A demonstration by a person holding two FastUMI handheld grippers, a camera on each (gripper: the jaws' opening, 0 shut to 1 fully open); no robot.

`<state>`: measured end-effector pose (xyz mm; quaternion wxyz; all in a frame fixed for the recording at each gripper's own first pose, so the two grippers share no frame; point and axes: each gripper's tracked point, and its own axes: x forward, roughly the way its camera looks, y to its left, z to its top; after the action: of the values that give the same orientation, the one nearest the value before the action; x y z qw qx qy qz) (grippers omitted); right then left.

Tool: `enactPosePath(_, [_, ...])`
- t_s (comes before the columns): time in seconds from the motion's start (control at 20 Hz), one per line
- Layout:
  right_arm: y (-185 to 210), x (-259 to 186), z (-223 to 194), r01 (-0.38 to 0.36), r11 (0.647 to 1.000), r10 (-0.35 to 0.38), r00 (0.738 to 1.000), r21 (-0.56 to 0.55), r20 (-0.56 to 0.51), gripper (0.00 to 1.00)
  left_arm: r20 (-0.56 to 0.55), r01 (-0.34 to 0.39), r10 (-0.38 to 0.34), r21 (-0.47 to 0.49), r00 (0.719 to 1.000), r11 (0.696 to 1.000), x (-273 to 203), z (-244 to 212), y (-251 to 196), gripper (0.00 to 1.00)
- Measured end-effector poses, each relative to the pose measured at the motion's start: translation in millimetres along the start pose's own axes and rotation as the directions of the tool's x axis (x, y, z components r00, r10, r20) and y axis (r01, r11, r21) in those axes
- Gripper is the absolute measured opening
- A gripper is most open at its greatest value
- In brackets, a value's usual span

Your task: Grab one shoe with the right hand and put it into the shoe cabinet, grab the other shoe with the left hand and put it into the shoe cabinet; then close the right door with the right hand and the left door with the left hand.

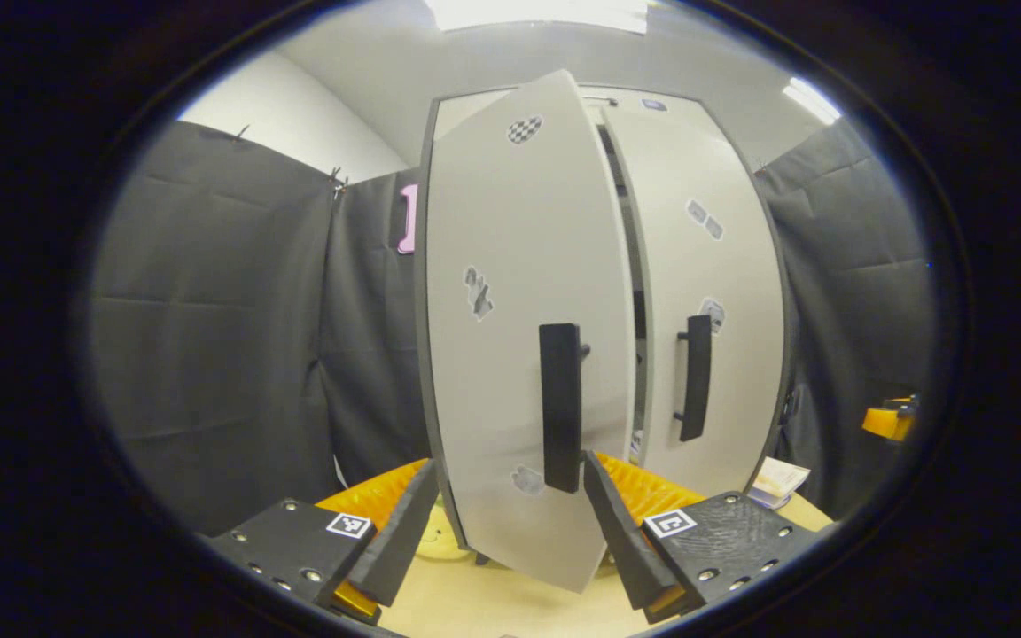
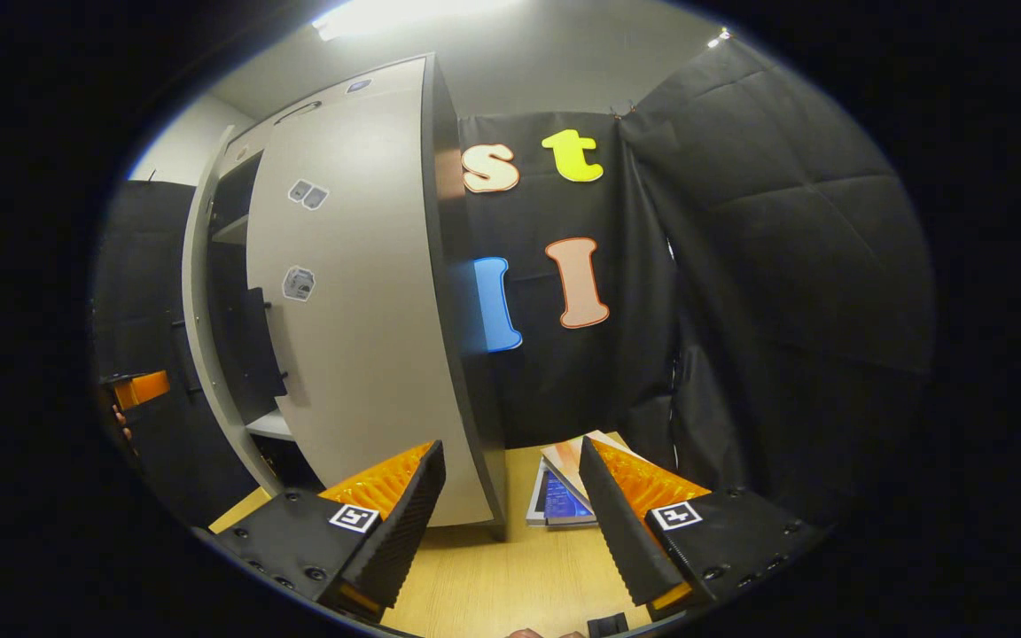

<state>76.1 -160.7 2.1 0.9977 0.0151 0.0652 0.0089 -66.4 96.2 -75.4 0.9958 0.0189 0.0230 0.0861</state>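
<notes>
Pale wood tabletop (image 1: 475, 602) bears the smooth grey shoe cabinet (image 1: 705, 266); both grippers' ribbed wedge jaws gape empty.

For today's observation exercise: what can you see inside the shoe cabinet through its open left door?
In the right gripper view, the shoe cabinet shows two pale shelves in a dark interior. The right door covers the rest, so any shoes stay hidden.

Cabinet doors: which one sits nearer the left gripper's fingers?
The left door, swung out, with its handle between the left gripper fingers; the right door sits farther back.
</notes>
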Motion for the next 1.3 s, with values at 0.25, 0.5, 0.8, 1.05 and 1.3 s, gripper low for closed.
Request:
enactPosePath(0.25, [5.7, -11.6, -4.8, -0.018, 0.997, 0.018, 1.000, -0.075, 0.009, 0.95, 0.036, -0.009, 0.011, -0.068, 0.999, 0.998, -63.3, 2.6, 17.3, 0.94])
enactPosePath(0.5, [33.7, -33.2, -20.7, -0.012, 0.997, 0.014, 1.000, -0.080, 0.022, 0.96, -0.037, -0.087, 0.084, -0.103, 0.996, 0.991, -94.6, -31.8, 51.8, 0.95])
enactPosePath(0.8, [81.4, -61.8, -56.3, -0.054, 0.998, 0.052, 0.998, -0.045, -0.038, 0.96, -0.153, -0.087, 0.060, -0.176, 0.986, 0.981, -137.6, -107.0, 60.2, 0.94])
enactPosePath(1.05, [102.7, -85.6, -67.9, -0.049, 0.998, 0.049, 0.998, -0.029, -0.028, 0.96, -0.088, -0.123, 0.112, -0.132, 0.990, 0.984, -165.7, -110.6, 80.0, 0.94])
enactPosePath(1.3, [139.8, -113.8, -108.8, -0.072, 0.997, 0.073, 0.994, 0.014, -0.086, 0.96, -0.141, -0.158, 0.134, -0.169, 0.981, 0.973, -175.4, -134.6, 71.6, 0.94])
